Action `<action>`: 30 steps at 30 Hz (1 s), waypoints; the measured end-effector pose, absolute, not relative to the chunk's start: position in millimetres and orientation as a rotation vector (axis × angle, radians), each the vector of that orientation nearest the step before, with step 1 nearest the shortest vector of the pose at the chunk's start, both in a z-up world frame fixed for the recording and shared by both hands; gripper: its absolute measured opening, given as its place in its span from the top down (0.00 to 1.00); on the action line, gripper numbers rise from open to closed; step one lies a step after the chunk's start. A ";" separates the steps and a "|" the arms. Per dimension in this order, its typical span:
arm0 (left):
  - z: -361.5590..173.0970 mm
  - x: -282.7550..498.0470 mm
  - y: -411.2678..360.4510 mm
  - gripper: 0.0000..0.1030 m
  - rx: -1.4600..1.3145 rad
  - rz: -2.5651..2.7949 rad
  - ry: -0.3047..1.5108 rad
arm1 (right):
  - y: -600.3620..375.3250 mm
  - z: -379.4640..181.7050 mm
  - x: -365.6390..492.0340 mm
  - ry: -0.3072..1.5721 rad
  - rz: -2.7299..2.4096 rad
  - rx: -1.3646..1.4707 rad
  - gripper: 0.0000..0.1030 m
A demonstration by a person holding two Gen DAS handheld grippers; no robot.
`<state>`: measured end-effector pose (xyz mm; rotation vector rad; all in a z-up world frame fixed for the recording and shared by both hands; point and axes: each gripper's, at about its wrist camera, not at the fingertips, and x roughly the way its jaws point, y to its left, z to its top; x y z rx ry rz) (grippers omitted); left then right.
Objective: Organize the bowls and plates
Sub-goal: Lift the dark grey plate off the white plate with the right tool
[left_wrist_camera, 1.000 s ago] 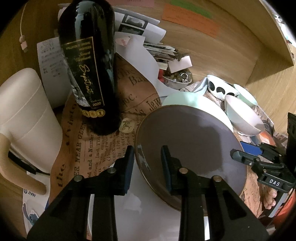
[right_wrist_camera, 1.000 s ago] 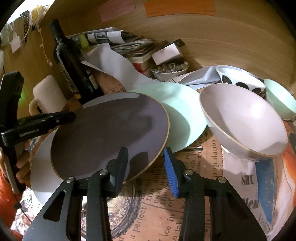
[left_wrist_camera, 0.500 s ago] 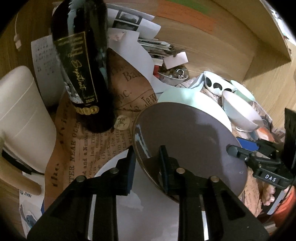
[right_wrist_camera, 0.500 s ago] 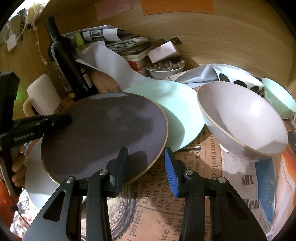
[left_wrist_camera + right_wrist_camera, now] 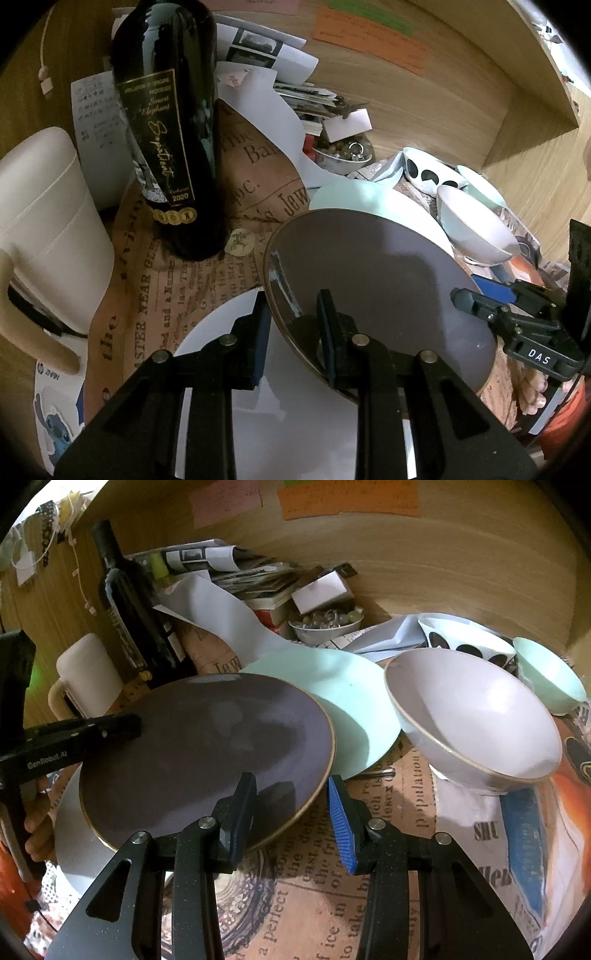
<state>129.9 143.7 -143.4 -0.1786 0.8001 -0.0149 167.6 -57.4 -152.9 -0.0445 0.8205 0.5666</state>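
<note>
- Pinches the near left rim of the dark plate (image 5: 369, 280) with the jaws of the left gripper (image 5: 291, 314), a bit tighter than a second ago.
- Keeps the jaws of the right gripper (image 5: 291, 797) spread a little around the near right rim of the same plate, just as before; seems not to press on it.
- Finds the dark plate tilted and a little more to the left than a second ago: more over the white plate (image 5: 295, 406), less over the mint plate (image 5: 351, 709).
- Looks like a good hold at last, so ready to carry the dark plate.
- Probably means stacking the dark plate on the white plate at the near left of the tabletop (image 5: 399, 849); not set down flat yet.
- Leaves the pale bowl (image 5: 472, 716), the spotted bowl (image 5: 465, 642) and the mint bowl (image 5: 546, 679) at the far right, not stacked yet.
- Calls for care near the wine bottle (image 5: 166, 129), just left of the plate.
</note>
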 end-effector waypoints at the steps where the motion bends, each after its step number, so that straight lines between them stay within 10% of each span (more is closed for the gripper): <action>1: -143.4 129.1 143.0 0.76 -0.177 -0.013 0.800 | -57.8 -152.1 166.8 0.815 0.564 -0.040 0.65; 30: -129.0 83.2 83.3 0.76 -0.149 -0.046 0.728 | -108.1 -130.9 114.9 0.736 0.501 -0.011 0.65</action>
